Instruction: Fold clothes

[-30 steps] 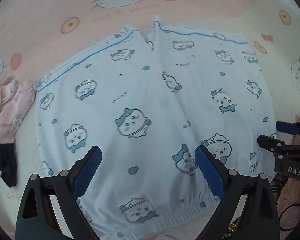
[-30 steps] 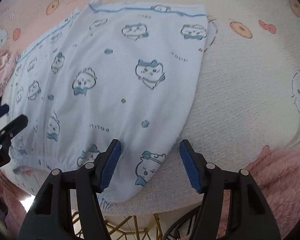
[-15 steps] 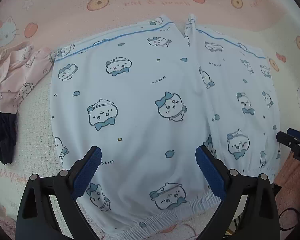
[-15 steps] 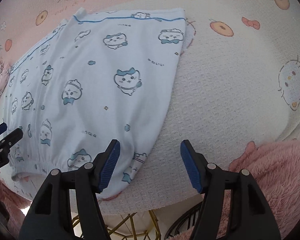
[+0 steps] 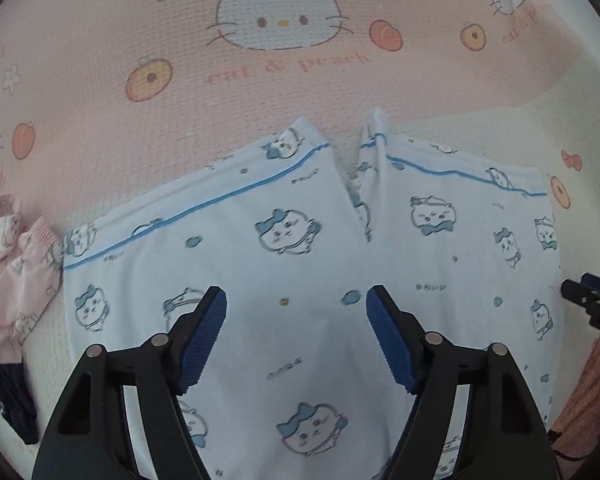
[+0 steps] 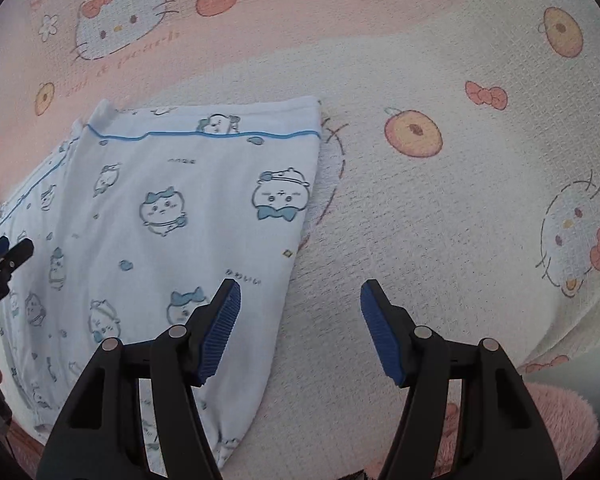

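Left gripper point(image 5: 296, 336) and right gripper point(image 6: 300, 328) — jaws spread, empty.

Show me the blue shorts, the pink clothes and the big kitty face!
blue shorts point(image 5: 300, 264): left wrist view, middle of the front.
pink clothes point(image 5: 16, 280): left wrist view, crumpled middle.
big kitty face point(image 5: 278, 20): left wrist view, nose.

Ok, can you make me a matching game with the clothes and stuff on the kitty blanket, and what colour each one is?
Things:
1. printed cotton shorts
2. crumpled garment beside the shorts
3. small bundle of cloth
4. ribbed pads on the left gripper fingers

Colours:
A. dark navy
B. pale blue
C. bright blue
D. pink

Pairs: 1-B, 2-D, 3-A, 4-C
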`<move>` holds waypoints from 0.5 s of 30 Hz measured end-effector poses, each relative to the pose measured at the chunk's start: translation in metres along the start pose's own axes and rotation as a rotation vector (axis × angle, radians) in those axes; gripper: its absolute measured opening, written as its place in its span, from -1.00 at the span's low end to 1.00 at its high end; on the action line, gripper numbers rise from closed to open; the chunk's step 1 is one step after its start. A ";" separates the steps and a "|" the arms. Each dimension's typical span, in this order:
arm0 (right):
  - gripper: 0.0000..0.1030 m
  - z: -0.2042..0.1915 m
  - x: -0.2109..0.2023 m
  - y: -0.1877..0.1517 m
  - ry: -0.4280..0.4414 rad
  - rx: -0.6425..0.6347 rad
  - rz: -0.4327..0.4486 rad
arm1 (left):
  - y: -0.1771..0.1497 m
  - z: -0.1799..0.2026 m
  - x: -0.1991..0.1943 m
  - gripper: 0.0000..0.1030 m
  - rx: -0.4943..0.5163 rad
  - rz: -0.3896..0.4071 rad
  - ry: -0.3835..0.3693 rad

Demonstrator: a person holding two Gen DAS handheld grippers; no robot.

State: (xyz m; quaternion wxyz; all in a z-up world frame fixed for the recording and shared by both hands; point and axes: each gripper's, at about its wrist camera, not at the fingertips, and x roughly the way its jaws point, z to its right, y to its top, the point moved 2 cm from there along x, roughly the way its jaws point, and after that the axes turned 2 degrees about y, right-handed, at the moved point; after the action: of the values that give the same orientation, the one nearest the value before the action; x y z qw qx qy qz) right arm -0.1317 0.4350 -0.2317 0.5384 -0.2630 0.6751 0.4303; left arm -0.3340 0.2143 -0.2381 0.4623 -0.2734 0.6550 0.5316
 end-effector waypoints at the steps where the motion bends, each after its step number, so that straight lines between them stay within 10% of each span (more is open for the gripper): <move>1: 0.23 0.006 0.005 0.000 0.006 0.023 -0.006 | 0.005 0.007 0.003 0.38 0.016 0.006 -0.016; 7: 0.19 0.021 0.014 0.008 -0.021 0.047 0.011 | 0.031 0.038 0.031 0.33 0.107 0.005 0.007; 15: 0.32 0.022 0.023 0.011 -0.097 0.030 -0.029 | 0.052 -0.011 0.029 0.33 -0.112 0.059 -0.045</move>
State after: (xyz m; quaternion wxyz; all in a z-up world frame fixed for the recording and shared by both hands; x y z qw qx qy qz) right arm -0.1367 0.4617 -0.2514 0.5806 -0.2435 0.6506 0.4246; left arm -0.3938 0.2221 -0.2414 0.4449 -0.2673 0.6214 0.5869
